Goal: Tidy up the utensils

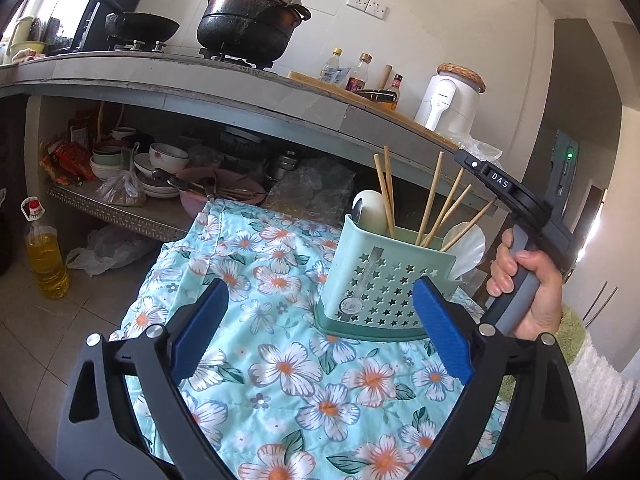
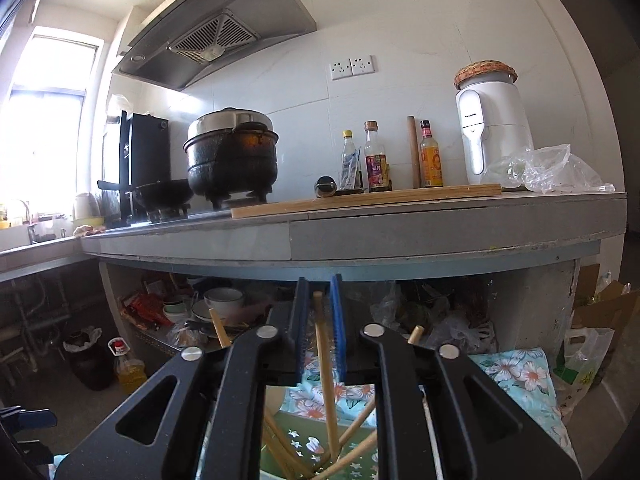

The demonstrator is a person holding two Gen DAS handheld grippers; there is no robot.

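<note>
A mint green utensil holder (image 1: 380,280) with star-shaped holes stands on the floral cloth (image 1: 280,360). It holds several wooden chopsticks (image 1: 430,196) and white spoons (image 1: 370,210). My left gripper (image 1: 320,340) is open and empty, just in front of the holder. My right gripper (image 2: 320,320) is above the holder (image 2: 320,440), pointing towards the counter, its blue pads nearly closed around one upright wooden chopstick (image 2: 324,360) whose lower end stands in the holder. The right gripper's body also shows at the right of the left wrist view (image 1: 532,216), held by a hand.
A grey counter (image 2: 360,232) carries a black pot (image 2: 232,160), a wok, bottles, a cutting board and a white appliance (image 2: 492,132). The shelf below holds bowls (image 1: 168,156) and bags. An oil bottle (image 1: 44,256) stands on the tiled floor.
</note>
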